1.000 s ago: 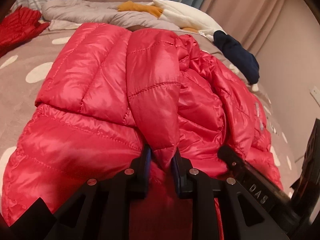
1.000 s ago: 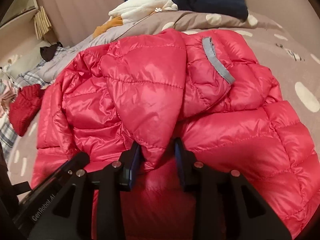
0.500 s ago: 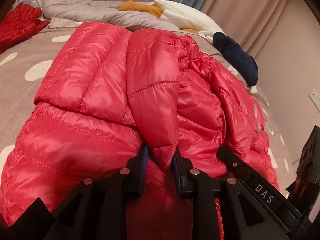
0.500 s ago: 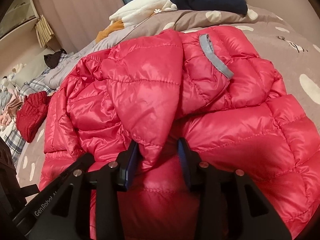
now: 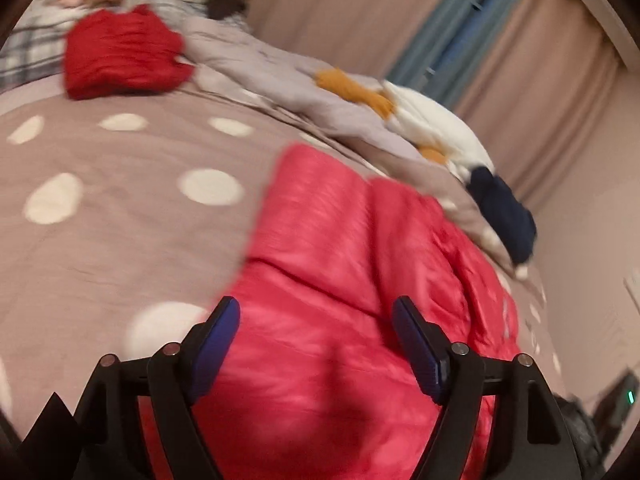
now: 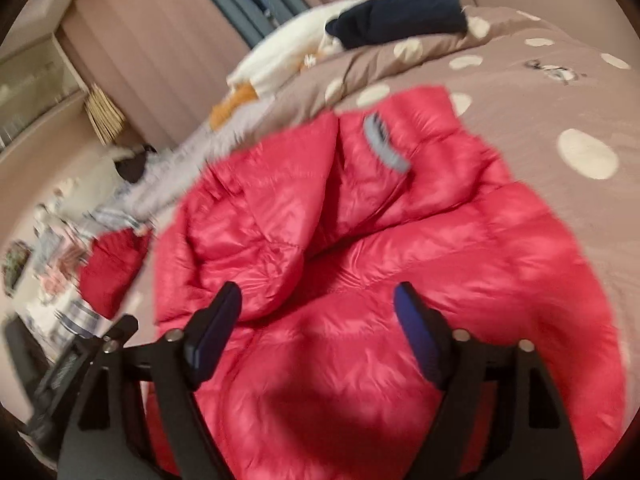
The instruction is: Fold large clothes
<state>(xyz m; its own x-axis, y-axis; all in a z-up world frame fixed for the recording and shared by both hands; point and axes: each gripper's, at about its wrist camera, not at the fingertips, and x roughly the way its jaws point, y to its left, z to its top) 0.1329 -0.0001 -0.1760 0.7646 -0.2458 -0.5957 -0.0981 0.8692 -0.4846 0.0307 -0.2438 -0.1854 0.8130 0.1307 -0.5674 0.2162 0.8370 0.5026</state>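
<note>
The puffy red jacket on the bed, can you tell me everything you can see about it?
The puffy red jacket is shiny and quilted, stitched into soft padded squares, with a small grey strip near its far end. It lies folded and bunched on the brown bedspread with white dots, one padded flap lying over its middle. Both pictures are blurry. The left tongs and right tongs are opening right above it with nothing pinched between them, so only the bedspread seems to touch it.
</note>
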